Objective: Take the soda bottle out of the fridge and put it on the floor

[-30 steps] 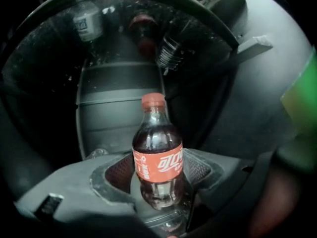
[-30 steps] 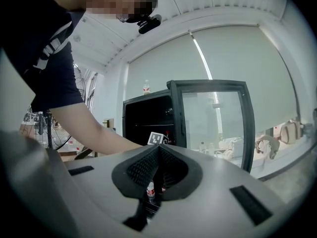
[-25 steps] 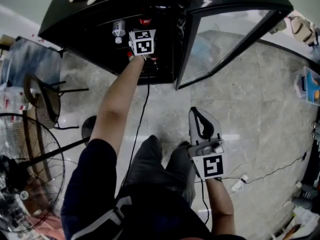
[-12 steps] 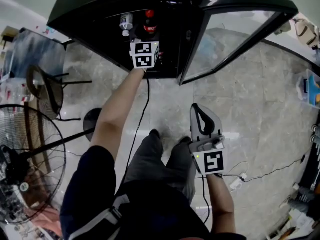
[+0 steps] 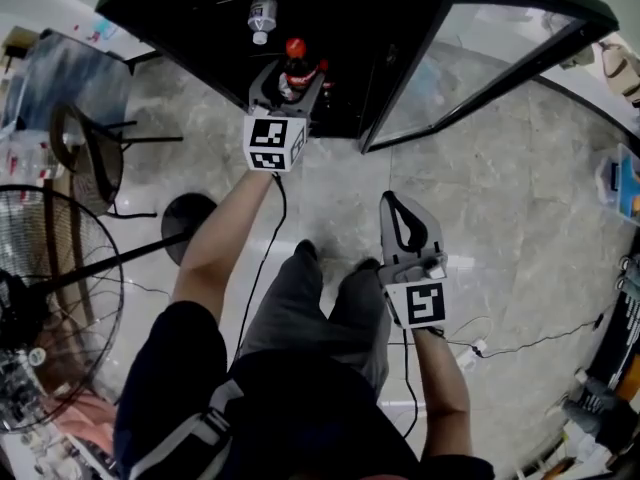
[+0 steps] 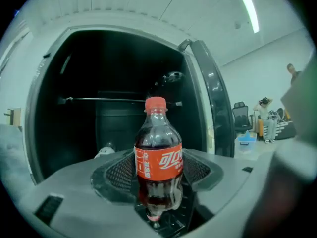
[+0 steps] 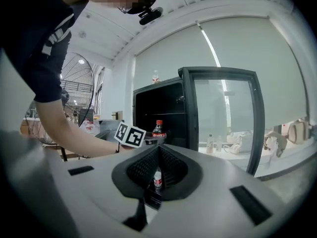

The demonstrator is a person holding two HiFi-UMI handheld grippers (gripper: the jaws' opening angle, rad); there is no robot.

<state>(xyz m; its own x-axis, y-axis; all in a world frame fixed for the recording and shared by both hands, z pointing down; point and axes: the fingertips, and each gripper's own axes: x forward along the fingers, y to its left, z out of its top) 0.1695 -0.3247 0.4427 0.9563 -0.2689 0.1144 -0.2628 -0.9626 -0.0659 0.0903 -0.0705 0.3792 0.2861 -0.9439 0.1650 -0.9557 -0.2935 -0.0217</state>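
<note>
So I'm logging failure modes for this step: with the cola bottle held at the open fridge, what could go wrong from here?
The left gripper holds the red-capped, red-labelled plastic cola bottle low on its body, so it may tip or slip on the way down. The fridge's open glass door stands close on the right; a swing that way could knock it. The black cable under that gripper could snag.
</note>
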